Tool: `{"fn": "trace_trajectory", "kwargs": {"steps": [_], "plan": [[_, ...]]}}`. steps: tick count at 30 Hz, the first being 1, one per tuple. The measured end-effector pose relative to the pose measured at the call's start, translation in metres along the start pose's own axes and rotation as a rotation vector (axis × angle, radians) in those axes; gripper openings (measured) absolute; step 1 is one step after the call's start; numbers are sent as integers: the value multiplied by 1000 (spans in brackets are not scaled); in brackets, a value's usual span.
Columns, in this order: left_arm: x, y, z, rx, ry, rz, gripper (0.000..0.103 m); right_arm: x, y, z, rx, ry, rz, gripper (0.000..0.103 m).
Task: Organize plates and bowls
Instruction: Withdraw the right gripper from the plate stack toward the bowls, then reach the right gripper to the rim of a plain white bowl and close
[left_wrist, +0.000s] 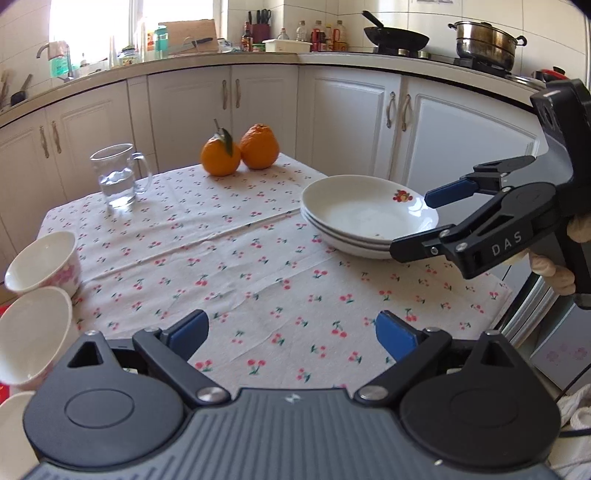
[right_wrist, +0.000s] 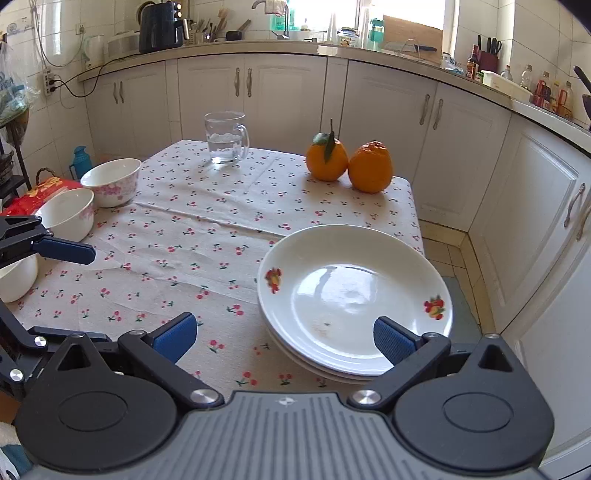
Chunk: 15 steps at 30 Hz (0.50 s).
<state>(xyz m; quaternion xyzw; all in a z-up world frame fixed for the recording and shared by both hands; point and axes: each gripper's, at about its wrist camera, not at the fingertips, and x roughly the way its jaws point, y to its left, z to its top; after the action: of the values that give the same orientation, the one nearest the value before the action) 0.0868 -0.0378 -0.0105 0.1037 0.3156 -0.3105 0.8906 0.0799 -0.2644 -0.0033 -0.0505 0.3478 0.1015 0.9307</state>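
A stack of white plates (right_wrist: 351, 291) with fruit prints sits near the table's right edge, and shows in the left wrist view too as the plates (left_wrist: 354, 210). My right gripper (right_wrist: 284, 334) is open. One blue pad hangs over the stack's near rim and the other over the cloth. Seen from the left, the right gripper (left_wrist: 413, 221) is at the stack's right side. My left gripper (left_wrist: 291, 332) is open above bare cloth, nothing between its pads. Three white bowls with pink flowers (left_wrist: 44, 262) (left_wrist: 33, 332) (left_wrist: 11, 424) stand along the table's left edge, one bowl (right_wrist: 110, 181) farthest back.
A glass mug (left_wrist: 118, 177) of water stands at the far left of the cherry-print tablecloth (left_wrist: 258, 266). Two oranges (left_wrist: 238, 153) sit at the far edge. White cabinets and a crowded counter ring the table. A red bag (right_wrist: 40, 188) lies beyond the bowls.
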Motion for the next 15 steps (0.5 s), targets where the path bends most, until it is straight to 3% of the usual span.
{"fn": "trace_trajectory", "kwargs": {"steps": [15], "plan": [[-100, 65, -51, 13, 7, 204, 97, 16, 93, 35, -156, -4, 199, 103]]}}
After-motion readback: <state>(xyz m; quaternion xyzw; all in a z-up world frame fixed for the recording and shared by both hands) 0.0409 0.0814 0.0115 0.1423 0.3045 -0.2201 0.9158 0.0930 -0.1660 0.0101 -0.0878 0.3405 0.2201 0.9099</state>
